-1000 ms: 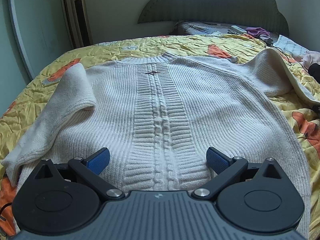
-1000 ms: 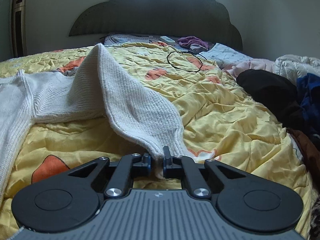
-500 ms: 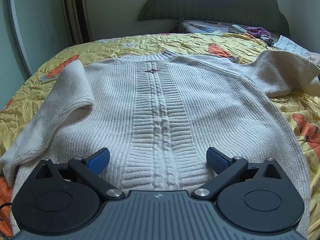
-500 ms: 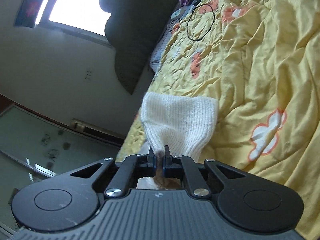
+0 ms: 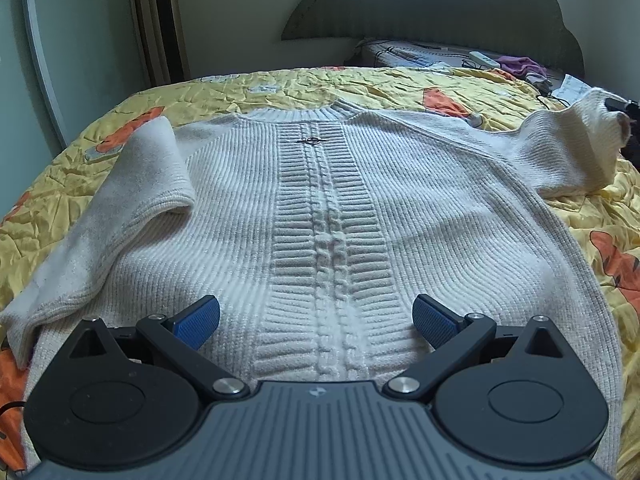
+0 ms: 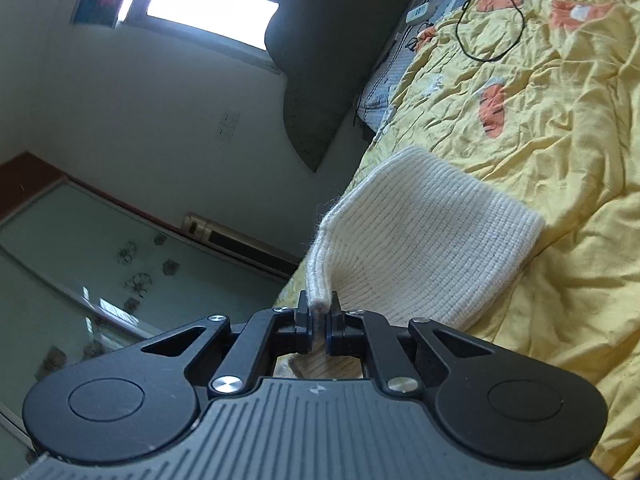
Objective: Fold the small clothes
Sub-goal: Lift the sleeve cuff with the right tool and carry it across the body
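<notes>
A cream cable-knit sweater (image 5: 332,208) lies flat, front up, on the yellow bed. Its left sleeve (image 5: 132,200) is folded in over the body. My left gripper (image 5: 316,320) is open and empty, hovering just above the sweater's hem. My right gripper (image 6: 318,314) is shut on the cuff of the right sleeve (image 6: 420,248) and holds it lifted off the bed, rolled to one side. That raised sleeve (image 5: 576,148) and the right gripper (image 5: 618,106) also show at the far right of the left wrist view.
The yellow quilt (image 5: 600,220) with orange flowers covers the bed. A dark headboard (image 5: 440,12) stands at the far end, with a remote (image 5: 484,59) and purple cloth (image 5: 520,66) near it. A black cable loop (image 6: 490,26) lies on the quilt. A glass door (image 6: 60,248) is at the left.
My right gripper has lifted the right sleeve off the bed and rolled sideways, carrying the cuff up and inward. The left gripper has barely moved and stays open.
</notes>
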Demonstrator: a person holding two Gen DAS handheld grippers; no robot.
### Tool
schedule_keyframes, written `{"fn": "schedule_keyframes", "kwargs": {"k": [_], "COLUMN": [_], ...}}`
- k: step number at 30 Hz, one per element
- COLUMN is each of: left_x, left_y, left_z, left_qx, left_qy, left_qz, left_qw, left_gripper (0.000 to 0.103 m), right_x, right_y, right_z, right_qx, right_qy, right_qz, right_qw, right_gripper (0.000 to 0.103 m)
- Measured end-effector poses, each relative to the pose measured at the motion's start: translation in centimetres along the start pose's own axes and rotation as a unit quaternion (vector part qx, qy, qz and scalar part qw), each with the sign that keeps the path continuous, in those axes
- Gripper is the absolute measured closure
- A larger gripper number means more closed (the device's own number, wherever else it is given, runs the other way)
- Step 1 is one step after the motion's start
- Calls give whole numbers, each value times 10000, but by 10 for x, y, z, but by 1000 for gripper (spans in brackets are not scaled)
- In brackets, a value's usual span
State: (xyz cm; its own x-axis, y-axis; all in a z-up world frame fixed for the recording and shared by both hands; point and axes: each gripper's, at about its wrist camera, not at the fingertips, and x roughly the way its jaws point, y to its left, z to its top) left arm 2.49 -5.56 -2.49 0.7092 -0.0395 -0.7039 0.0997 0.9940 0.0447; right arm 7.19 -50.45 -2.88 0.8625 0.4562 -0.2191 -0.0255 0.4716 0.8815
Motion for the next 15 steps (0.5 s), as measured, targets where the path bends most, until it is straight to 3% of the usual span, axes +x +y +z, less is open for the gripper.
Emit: {"fn": "schedule_keyframes", "kwargs": {"k": [3, 6, 8, 10, 13, 14, 15], "left_x": [-1, -3, -4, -6, -5, -3, -2], "left_y": [-2, -1, 0, 1, 4, 4, 4], "left_z": [-1, -1, 0, 0, 0, 0, 0], "left_qx": [46, 48, 50, 78, 60, 31, 4], "left_qy": [-13, -13, -9, -28, -22, -3, 17], "left_qz": [17, 14, 22, 51, 97, 79, 53], "left_qw": [10000, 10000, 10000, 10000, 9999, 10000, 10000], "left_gripper": [0, 0, 0, 0, 0, 0, 0], "right_x": [34, 77, 104, 115, 100, 94, 87], "right_y": [9, 5, 0, 3, 27, 36, 45], "right_z": [-6, -12, -22, -32, -41, -44, -49], "right_qx": [-184, -350, -536, -825, -1743, -2204, -2805], "right_qy": [305, 782, 1190, 1330, 1021, 854, 678], "right_qz": [-176, -574, -940, -1191, -1076, -1182, -1390], "right_qw": [9992, 9947, 9870, 9805, 9735, 9644, 9473], "right_gripper": [92, 77, 45, 47, 47, 47, 47]}}
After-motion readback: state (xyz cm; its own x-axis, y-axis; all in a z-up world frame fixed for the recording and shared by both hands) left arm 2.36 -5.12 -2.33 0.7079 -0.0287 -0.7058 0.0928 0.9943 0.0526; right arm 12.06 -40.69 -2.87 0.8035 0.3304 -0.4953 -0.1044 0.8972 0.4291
